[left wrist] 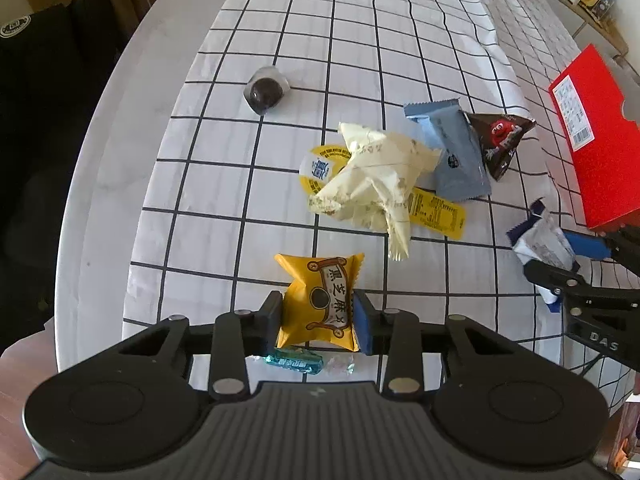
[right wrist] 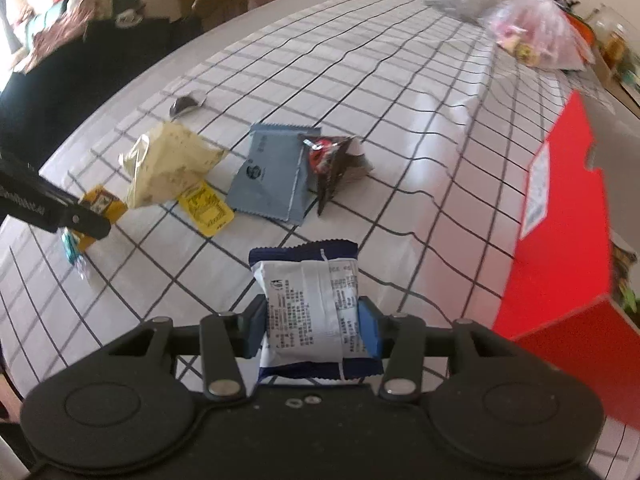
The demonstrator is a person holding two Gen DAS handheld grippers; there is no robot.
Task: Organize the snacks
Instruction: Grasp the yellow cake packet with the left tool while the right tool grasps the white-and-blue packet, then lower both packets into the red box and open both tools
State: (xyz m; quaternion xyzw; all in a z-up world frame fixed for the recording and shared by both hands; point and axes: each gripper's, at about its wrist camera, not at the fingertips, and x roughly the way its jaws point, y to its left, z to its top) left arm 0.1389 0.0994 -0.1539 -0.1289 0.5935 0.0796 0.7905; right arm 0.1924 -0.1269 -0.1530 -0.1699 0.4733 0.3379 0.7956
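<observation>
Left wrist view: left tongs (left wrist: 317, 314), low centre, are clamped on a yellow packet (left wrist: 320, 300). Right tongs (right wrist: 312, 322) grip a white-and-blue packet (right wrist: 310, 308). Judged mid-sorting; next, carry each to the red box (right wrist: 560, 240) at right. Remaining snacks (left wrist: 380, 172) lie mid-bench.

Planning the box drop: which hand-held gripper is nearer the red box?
Right. The right hand-held gripper sits beside the red box; the left hand-held gripper is across the snack pile.
</observation>
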